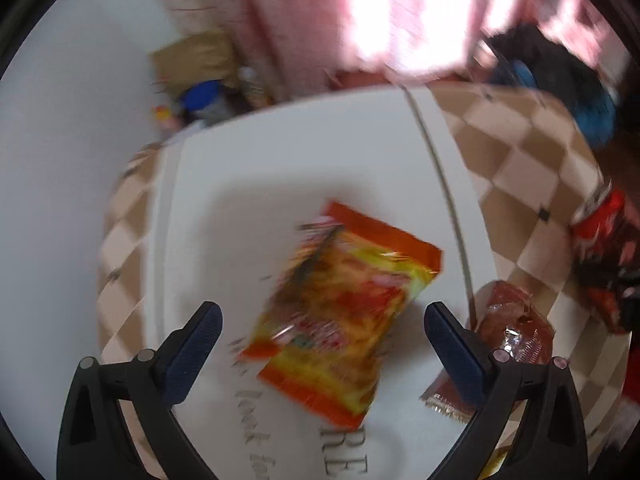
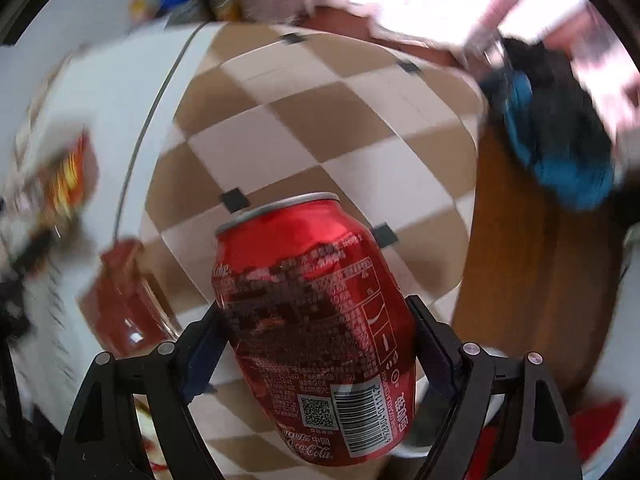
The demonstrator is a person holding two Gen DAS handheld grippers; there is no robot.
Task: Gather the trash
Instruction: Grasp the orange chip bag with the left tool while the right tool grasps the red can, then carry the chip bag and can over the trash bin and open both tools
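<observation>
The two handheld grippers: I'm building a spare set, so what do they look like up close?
Both match. The left gripper and right gripper each have two matte black plastic arms with triangular cut-outs, round silver pivot pins at the joints, and dark navy blue ribbed pads lining the inner fingertips. No cables, markings or sleeves show.

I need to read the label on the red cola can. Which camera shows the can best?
The right wrist view: the red cola can fills the centre, clamped between the right gripper fingers, with barcode and print legible. The left wrist view shows only a blurred red sliver of it at its right edge.
</observation>
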